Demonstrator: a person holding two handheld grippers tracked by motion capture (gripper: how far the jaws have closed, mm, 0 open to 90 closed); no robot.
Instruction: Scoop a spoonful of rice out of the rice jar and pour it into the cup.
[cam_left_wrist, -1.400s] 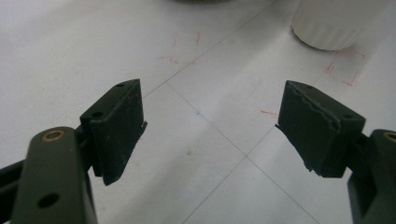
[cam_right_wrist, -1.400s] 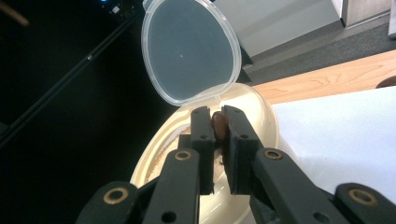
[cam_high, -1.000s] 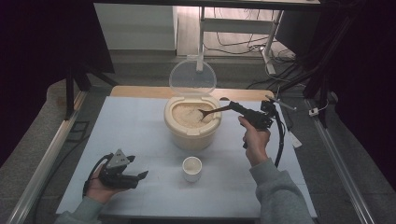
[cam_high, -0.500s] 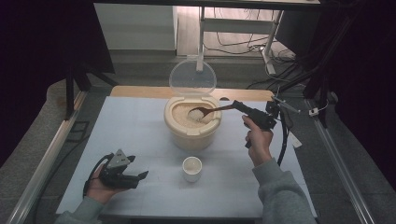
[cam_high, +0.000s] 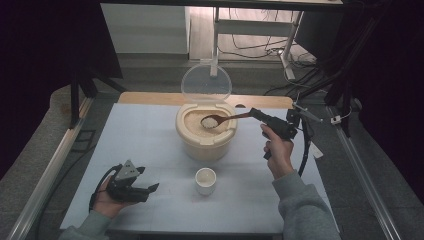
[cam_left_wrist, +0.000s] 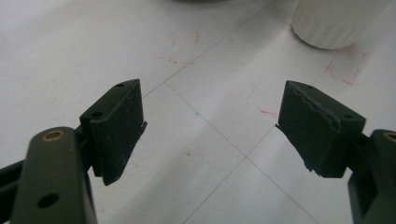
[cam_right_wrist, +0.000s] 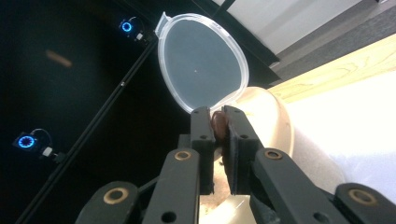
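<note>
**Loaded spoon lifted clear of the rice**

My right gripper (cam_high: 256, 114) is clamped on the wooden spoon (cam_high: 220, 120). A second ago its bowl sat in the rice; it now hangs level above the rice container (cam_high: 206, 131), near the tabletop's far edge, carrying a heap. I judge scooping done, transfer to the white cup (cam_high: 205, 180) next. My left gripper (cam_high: 148, 189) rests open and empty near the front left corner
</note>
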